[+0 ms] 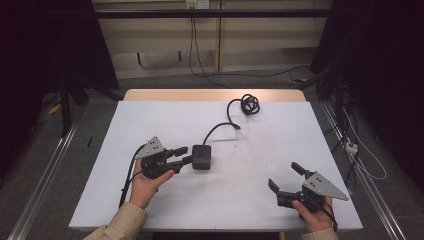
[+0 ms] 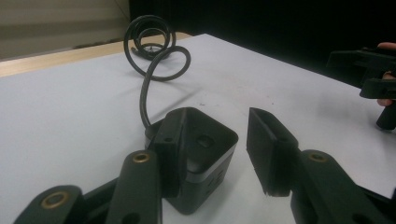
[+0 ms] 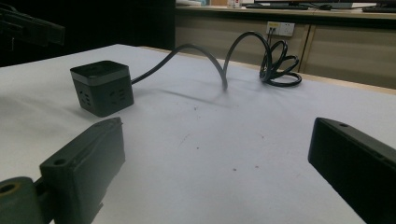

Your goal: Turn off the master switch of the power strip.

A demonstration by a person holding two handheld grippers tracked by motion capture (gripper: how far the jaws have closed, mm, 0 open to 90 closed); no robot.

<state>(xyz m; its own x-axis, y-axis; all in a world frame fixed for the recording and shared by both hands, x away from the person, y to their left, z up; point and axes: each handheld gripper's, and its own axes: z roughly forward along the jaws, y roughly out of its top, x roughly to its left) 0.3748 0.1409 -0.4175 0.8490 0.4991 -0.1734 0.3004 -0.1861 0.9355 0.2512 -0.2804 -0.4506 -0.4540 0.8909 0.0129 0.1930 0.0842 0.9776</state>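
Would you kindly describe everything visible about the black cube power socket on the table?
The cube power socket is a matte black, rounded plastic block with a grey band and outlet holes on its side. It sits upright on the white table. Its black cable arches away to a coil. The left gripper brackets it, one pad against its side.

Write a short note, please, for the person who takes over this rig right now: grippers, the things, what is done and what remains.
Left gripper: jaws around the black cube socket, one pad at its side, the other apart; not yet clamped.
Right gripper: open, holds nothing, near the table's front right.
The socket's cable runs to a coil at the table's far edge.
Done: left gripper is at the socket.
Left: close on it.
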